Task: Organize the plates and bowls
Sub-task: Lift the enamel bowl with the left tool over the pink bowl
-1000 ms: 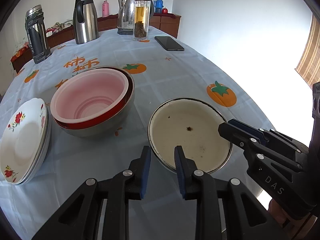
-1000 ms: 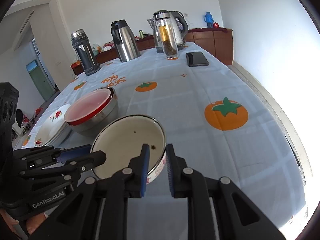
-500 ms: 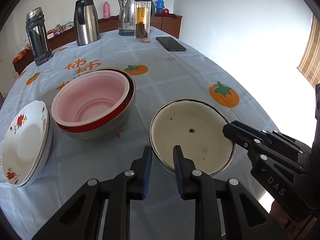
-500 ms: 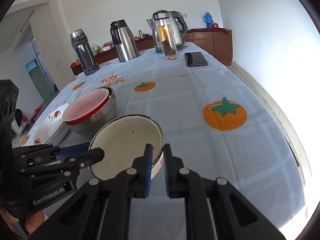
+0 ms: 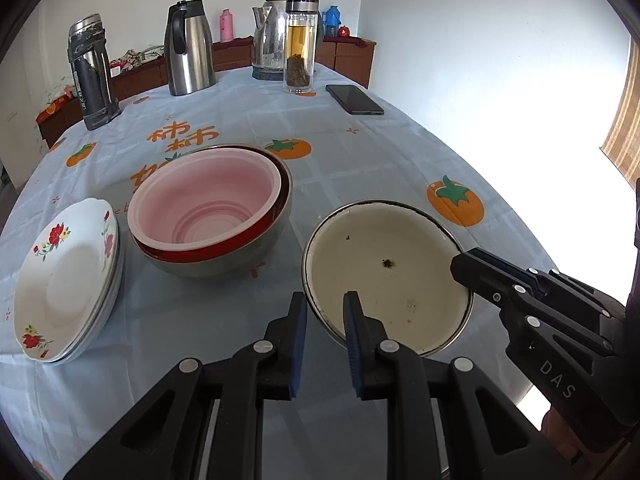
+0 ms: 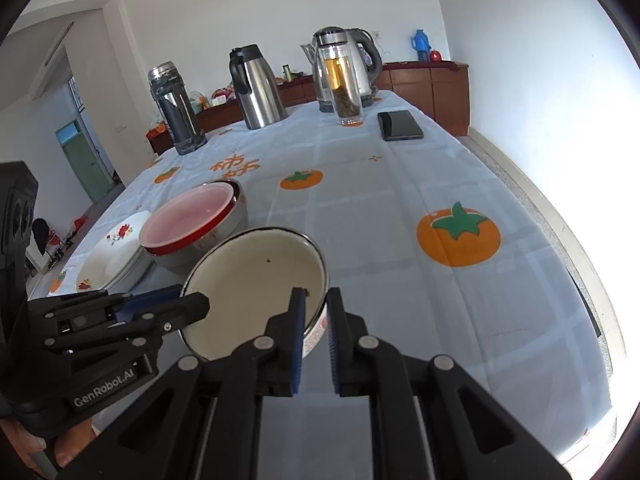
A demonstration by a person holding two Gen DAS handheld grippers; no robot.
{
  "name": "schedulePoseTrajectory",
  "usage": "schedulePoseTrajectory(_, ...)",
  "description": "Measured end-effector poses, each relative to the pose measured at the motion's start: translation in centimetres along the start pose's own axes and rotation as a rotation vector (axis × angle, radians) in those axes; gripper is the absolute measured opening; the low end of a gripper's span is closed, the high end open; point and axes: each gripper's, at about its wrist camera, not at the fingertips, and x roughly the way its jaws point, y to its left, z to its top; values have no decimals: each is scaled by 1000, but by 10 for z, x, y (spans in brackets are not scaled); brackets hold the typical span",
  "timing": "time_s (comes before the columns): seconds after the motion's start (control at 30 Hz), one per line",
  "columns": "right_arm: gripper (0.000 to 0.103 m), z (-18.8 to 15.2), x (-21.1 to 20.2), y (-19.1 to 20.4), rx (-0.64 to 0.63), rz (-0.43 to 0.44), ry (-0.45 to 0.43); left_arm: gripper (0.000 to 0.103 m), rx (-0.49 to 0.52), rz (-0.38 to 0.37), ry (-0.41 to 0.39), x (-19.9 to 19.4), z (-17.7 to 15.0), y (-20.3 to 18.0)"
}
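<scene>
A cream enamel bowl (image 5: 384,276) with a dark rim sits on the tablecloth near the front; it also shows in the right wrist view (image 6: 256,280). My left gripper (image 5: 325,312) straddles its near rim, one finger inside and one outside, closed on the wall. My right gripper (image 6: 314,312) grips the opposite rim the same way. A pink bowl nested in a red and a steel bowl (image 5: 208,208) stands to the left. A stack of white flowered plates (image 5: 64,280) lies further left.
At the far end of the table stand a black flask (image 5: 90,72), a steel jug (image 5: 188,48), a kettle (image 5: 272,48) and a glass tea bottle (image 5: 300,52). A dark phone (image 5: 354,99) lies at the far right. The table edge (image 6: 560,264) runs close on the right.
Both grippers' fingers have narrowed onto the cream bowl's rim. The bowl has shifted slightly in both views.
</scene>
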Motion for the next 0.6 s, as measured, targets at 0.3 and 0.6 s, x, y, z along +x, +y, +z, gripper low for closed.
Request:
schedulePoseTrajectory(0.3, 11, 6, -14, 10, -15, 12, -31, 20, -16, 8, -39, -14, 1, 3)
schedulePoseTrajectory(0.6, 11, 16, -30, 23, -32, 25, -79, 20, -26, 15, -88, -32, 7, 8)
